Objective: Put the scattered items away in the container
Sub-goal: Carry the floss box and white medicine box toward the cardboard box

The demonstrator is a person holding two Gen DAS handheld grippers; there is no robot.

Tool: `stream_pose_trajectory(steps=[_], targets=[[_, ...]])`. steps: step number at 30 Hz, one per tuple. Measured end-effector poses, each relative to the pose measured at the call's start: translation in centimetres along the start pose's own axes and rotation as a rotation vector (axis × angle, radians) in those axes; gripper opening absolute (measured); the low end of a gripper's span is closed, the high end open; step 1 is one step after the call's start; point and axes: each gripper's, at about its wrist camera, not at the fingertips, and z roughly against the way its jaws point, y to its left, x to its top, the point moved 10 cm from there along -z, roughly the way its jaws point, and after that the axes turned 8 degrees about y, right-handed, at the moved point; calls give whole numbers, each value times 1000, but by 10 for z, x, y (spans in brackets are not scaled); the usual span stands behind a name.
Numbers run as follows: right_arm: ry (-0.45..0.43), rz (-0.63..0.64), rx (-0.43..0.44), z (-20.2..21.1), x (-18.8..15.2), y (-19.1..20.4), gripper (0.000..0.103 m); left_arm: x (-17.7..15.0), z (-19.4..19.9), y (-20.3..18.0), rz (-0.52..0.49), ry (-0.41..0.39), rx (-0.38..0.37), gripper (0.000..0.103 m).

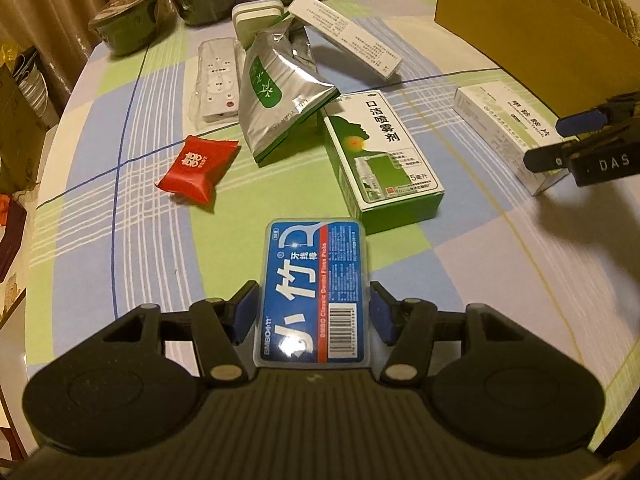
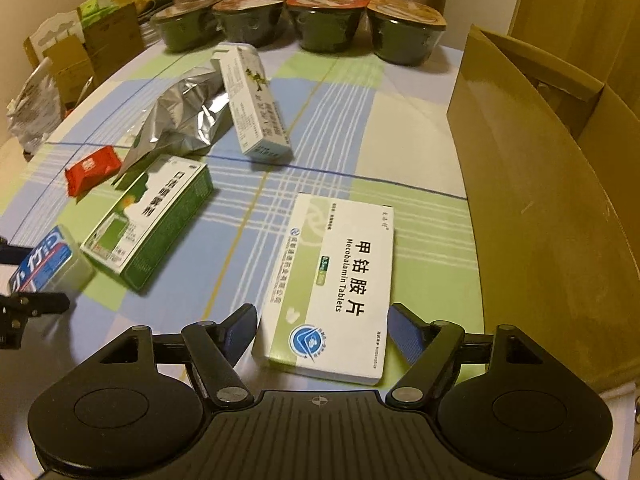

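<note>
One blue floss-pick case [image 1: 314, 292] is clamped between the pads of the left gripper [image 1: 314, 312], just above the checked tablecloth [image 1: 460, 280]. One white tablet box [image 2: 332, 288] lies flat between the spread, untouching fingers of the right gripper [image 2: 324, 328], beside one cardboard box [image 2: 532, 200]. Four lidded bowls [image 2: 326, 20] are lined up behind.

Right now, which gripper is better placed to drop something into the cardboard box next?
Left gripper: already shut on the floss pick case. Right gripper only straddles the tablet box, open, though beside the cardboard box.

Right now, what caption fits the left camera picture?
Left gripper clamps blue floss box above checked tablecloth.
</note>
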Motion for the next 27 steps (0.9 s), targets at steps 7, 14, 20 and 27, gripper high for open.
stream_pose_trajectory(steps=[7, 14, 20, 27], targets=[[16, -28, -9, -14, 11, -7, 78, -2, 6, -5, 16, 8, -7, 52], [38, -37, -10, -28, 15, -9, 78, -8, 15, -13, 55, 3, -30, 52], [35, -20, 7, -20, 5, -6, 73, -5, 21, -22, 58, -1, -42, 52], [22, -59, 42, 10, -22, -3, 73, -6, 33, -37, 60, -7, -53, 52]])
